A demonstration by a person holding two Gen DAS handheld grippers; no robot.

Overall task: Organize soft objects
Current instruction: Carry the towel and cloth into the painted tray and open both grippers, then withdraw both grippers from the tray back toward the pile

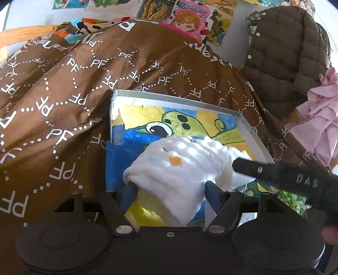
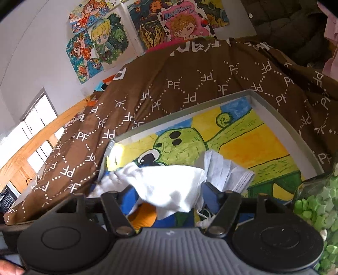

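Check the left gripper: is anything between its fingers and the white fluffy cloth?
Nothing visible. The white fluffy cloth already sits between the left gripper fingers, over the painted tray. The right gripper reaches onto the cloth's right side.

Your left gripper [image 1: 170,186] has its blue-padded fingers [image 1: 212,190] spread on either side of a fluffy white cloth [image 1: 179,167] with an orange spot, its lower end hanging between them. The cloth lies in a shallow white-rimmed tray [image 1: 179,101] lined with a green, yellow and blue cartoon drawing. From the right, your other gripper's black finger [image 1: 253,168] touches the cloth's right edge. The tray sits on a brown bedspread [image 1: 63,95] printed with "PF". Beyond it to the right you have a quilted olive jacket [image 1: 285,46] and a pink garment [image 1: 321,118]. Cartoon posters [image 1: 190,17] hang on the wall.
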